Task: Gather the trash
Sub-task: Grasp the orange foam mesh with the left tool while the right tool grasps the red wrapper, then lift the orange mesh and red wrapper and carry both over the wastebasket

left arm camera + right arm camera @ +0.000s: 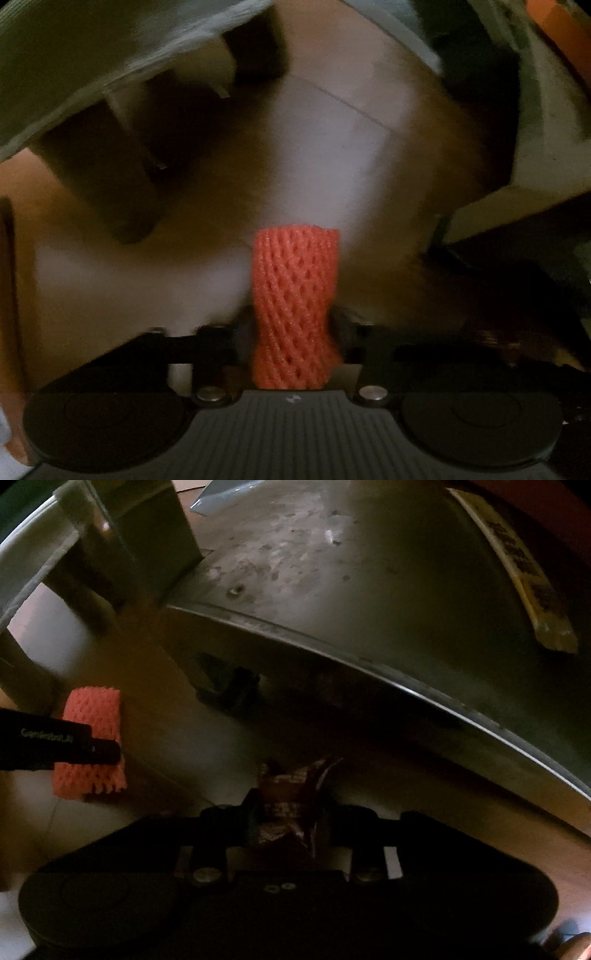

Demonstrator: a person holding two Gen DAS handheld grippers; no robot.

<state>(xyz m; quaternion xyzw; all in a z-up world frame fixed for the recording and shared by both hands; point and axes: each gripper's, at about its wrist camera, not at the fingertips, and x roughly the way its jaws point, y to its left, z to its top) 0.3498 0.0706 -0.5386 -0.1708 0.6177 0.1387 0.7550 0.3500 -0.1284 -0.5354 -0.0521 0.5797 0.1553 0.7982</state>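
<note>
An orange-red foam fruit net (295,295) stands upright between the fingers of my left gripper (291,325), which is shut on its pinched waist just above the pale tiled floor (332,147). The right wrist view shows the same net (92,716) at the left, with one black finger (74,746) of the left gripper across it. My right gripper (290,812) is shut on a crumpled dark wrapper (284,805) low over the floor. The wrapper is dim and its print is unreadable.
A grey metal surface with a bright curved rim (369,664) fills the right wrist view above the gripper. A yellow printed packet (517,565) lies on it. Dark furniture legs (110,177) stand at the left of the floor, and a hand (14,446) shows at the lower left edge.
</note>
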